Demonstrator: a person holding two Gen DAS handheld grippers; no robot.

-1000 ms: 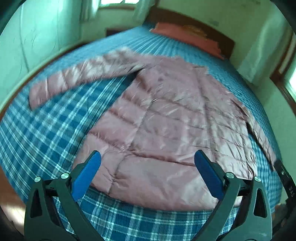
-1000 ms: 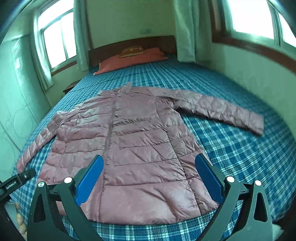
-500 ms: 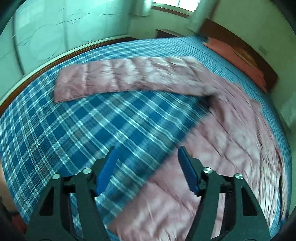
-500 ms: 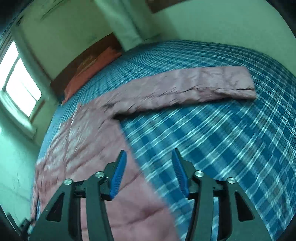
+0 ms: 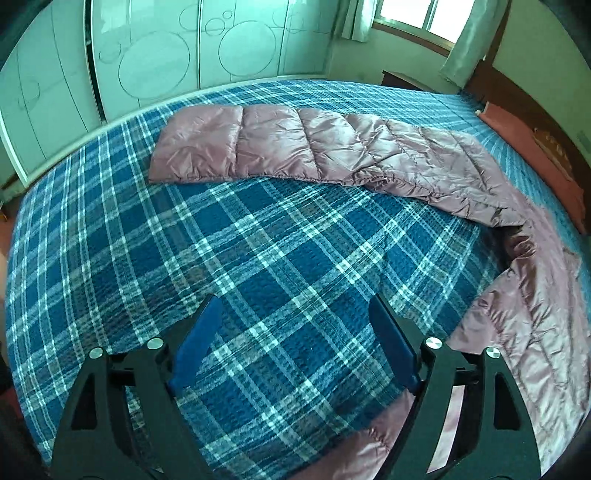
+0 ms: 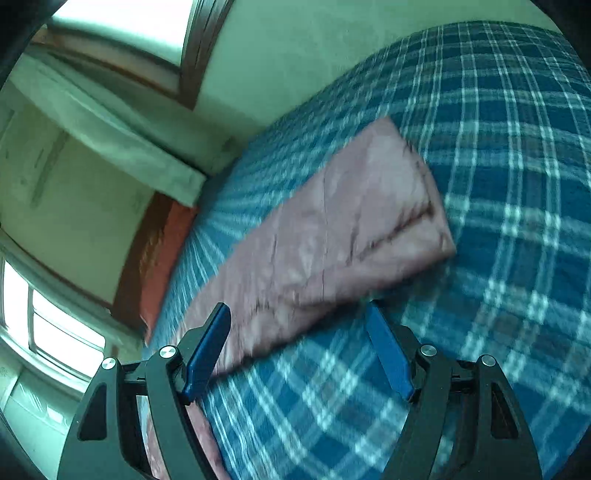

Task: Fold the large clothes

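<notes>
A pink quilted jacket lies spread flat on a blue plaid bed. In the left wrist view one sleeve [image 5: 295, 147] stretches across the top, and the jacket body [image 5: 528, 332] runs down the right edge. My left gripper [image 5: 295, 317] hovers over bare bedspread below that sleeve, its jaws opening with nothing between them. In the blurred, tilted right wrist view the other sleeve [image 6: 332, 229] lies diagonally, its cuff toward the upper right. My right gripper [image 6: 299, 317] hangs just short of that sleeve's lower edge, jaws opening, with nothing pressed between the blue pads.
The plaid bedspread [image 5: 184, 258] fills most of both views. Pale wardrobe doors [image 5: 155, 55] stand behind the bed's far side. An orange pillow [image 5: 535, 155] lies by the wooden headboard [image 5: 509, 77]. A wall and window [image 6: 122, 33] border the bed in the right wrist view.
Both grippers have swung outward from the jacket's hem toward the sleeves and dropped lower. The jaws narrowed midway, then widened again. The right wrist view has rolled sharply.
</notes>
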